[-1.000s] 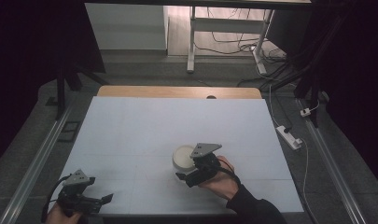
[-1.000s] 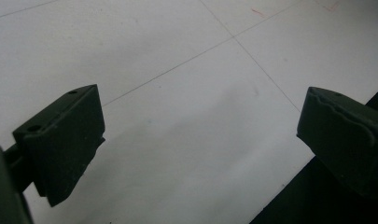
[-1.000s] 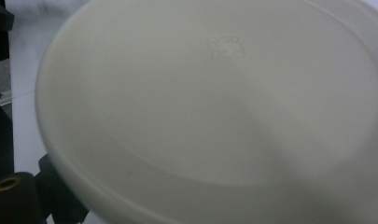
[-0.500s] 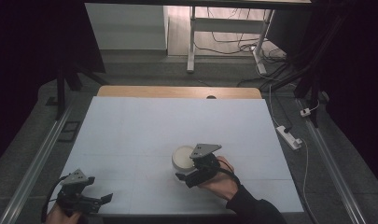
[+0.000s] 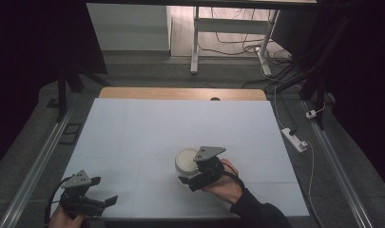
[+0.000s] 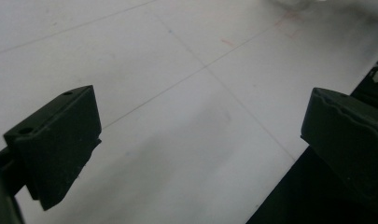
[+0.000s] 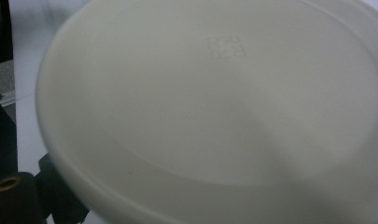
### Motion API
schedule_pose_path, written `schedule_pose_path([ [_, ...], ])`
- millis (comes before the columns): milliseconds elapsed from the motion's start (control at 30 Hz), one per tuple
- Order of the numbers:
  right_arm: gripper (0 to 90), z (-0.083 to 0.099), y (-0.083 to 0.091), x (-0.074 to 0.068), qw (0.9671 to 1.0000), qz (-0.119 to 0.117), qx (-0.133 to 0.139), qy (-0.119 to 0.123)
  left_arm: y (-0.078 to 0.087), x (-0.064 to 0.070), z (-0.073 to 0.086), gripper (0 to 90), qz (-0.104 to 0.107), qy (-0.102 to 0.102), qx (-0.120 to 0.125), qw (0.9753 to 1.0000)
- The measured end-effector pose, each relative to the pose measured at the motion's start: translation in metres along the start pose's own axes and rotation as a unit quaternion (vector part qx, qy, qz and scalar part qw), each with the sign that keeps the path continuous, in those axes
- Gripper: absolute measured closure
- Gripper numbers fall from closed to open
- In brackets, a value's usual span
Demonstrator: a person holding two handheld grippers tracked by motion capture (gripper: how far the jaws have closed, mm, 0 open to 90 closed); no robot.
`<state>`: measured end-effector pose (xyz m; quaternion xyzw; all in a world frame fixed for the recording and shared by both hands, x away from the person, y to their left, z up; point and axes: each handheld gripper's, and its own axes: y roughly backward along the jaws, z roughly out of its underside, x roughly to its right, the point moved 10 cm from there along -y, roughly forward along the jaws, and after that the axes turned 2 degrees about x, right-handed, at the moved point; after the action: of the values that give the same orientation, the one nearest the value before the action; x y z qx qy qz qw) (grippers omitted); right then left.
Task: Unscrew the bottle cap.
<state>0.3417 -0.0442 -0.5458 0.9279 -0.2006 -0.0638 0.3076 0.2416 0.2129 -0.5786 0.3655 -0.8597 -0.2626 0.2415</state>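
Note:
A white round bowl-like container [image 5: 186,159] stands on the white table [image 5: 180,123], right of centre near the front. My right gripper [image 5: 192,169] is right against its near side, held by a hand in a dark sleeve. In the right gripper view the container [image 7: 214,107] is very close and one black finger [image 7: 14,196] lies beside its rim at the lower left. The other jaw is hidden, so I cannot make out the grip. At the front left corner my left gripper [image 5: 102,190] [image 6: 200,140] is open over bare table with nothing between its fingers.
The table's front edge runs just under the left gripper. A wooden strip [image 5: 180,93] borders the far edge. Metal rails [image 5: 38,161] flank both sides. A white power strip [image 5: 294,139] lies on the floor at the right, and desk legs [image 5: 195,42] stand beyond.

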Motion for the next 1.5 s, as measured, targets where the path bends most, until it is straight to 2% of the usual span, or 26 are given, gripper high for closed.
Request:
schedule_pose_path([
  [167,6.3,0.0,0.0,-0.001,1.0,0.001,0.0,0.001,-0.005,0.009,-0.011,0.0,0.019,-0.026,0.007,0.9995],
  [400,6.3,-0.001,0.0,-0.002,1.0,-0.003,0.004,0.001,-0.011,0.02,-0.026,0.0,0.044,-0.049,0.018,0.9976],
  [533,6.3,-0.002,0.001,-0.002,1.0,-0.004,0.005,0.003,-0.013,0.028,-0.038,0.0,0.06,-0.07,0.041,0.9949],
  [667,6.3,-0.003,0.002,-0.003,0.9999,-0.005,0.009,0.001,-0.017,0.035,-0.05,0.0,0.063,-0.091,0.057,0.9922],
  [733,6.3,-0.004,0.002,-0.003,0.9999,-0.004,0.01,0.003,-0.019,0.037,-0.056,0.0,0.067,-0.095,0.062,0.9913],
  [800,6.3,-0.004,0.002,-0.004,0.9999,-0.005,0.01,0.004,-0.021,0.038,-0.061,0.0,0.073,-0.096,0.061,0.9909],
  [900,6.3,-0.004,0.002,-0.004,0.9999,-0.005,0.01,0.004,-0.024,0.035,-0.069,0.0,0.062,-0.089,0.059,0.9924],
  [967,6.3,-0.004,0.002,-0.004,0.9999,-0.006,0.01,0.004,-0.025,0.034,-0.075,0.0,0.066,-0.08,0.058,0.9929],
  [1033,6.3,-0.004,0.002,-0.004,0.9999,-0.006,0.011,0.004,-0.027,0.036,-0.08,0.0,0.073,-0.082,0.054,0.9925],
  [1167,6.3,-0.004,0.002,-0.004,0.9999,-0.007,0.011,0.005,-0.031,0.042,-0.089,0.0,0.086,-0.095,0.046,0.9906],
  [1333,6.3,-0.004,0.002,-0.005,0.9999,-0.008,0.012,0.009,-0.04,0.051,-0.099,0.0,0.1,-0.125,0.03,0.9866],
  [1500,6.3,-0.005,0.003,-0.007,0.9998,-0.012,0.014,0.011,-0.052,0.059,-0.109,0.0,0.116,-0.142,0.02,0.9827],
])
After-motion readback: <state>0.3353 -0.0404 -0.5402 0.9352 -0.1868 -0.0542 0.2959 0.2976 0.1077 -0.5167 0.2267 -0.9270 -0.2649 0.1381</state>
